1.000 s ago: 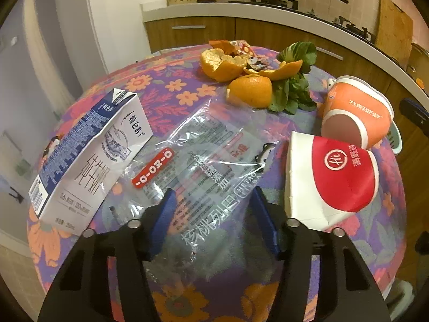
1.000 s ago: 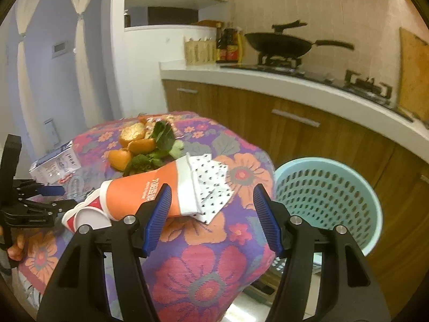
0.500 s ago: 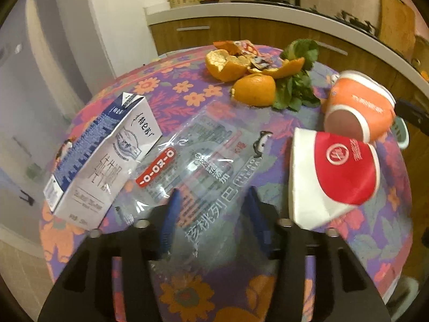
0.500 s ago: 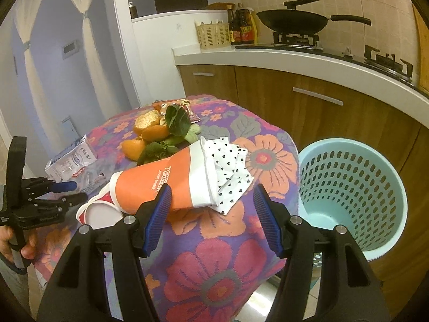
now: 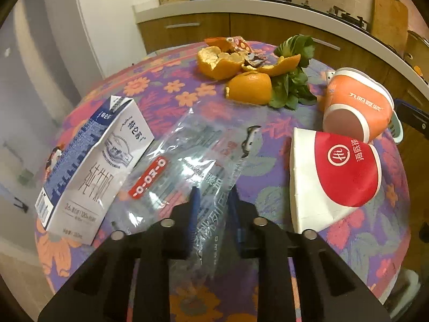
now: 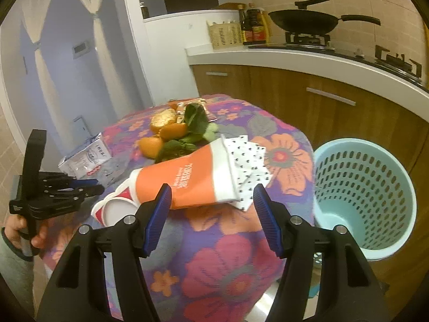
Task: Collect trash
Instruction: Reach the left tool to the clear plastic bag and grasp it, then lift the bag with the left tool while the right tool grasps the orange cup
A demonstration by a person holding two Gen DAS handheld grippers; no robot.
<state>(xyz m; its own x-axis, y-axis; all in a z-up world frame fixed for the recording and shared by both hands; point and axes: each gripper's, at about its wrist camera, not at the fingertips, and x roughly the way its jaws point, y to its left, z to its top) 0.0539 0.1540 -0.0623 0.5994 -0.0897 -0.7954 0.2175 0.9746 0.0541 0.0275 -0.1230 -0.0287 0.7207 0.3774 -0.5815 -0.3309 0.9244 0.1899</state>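
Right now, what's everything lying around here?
milk carton: one, white and blue, table's left.
plastic wrapper: one, clear, between left tongs' closing jaws.
paper cups: orange, red and white, both lying at the table's right.
orange peels: several, far side.
green leaves: a bunch, beside the peels.
dotted napkin: one, white, under orange cup.
bin: one, pale blue, on the floor beside the table.
left tongs: black, blue pads.
right tongs: open, empty.

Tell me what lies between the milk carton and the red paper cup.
The crumpled clear plastic wrapper, pinched in the closing left claw, seen in the left wrist view.
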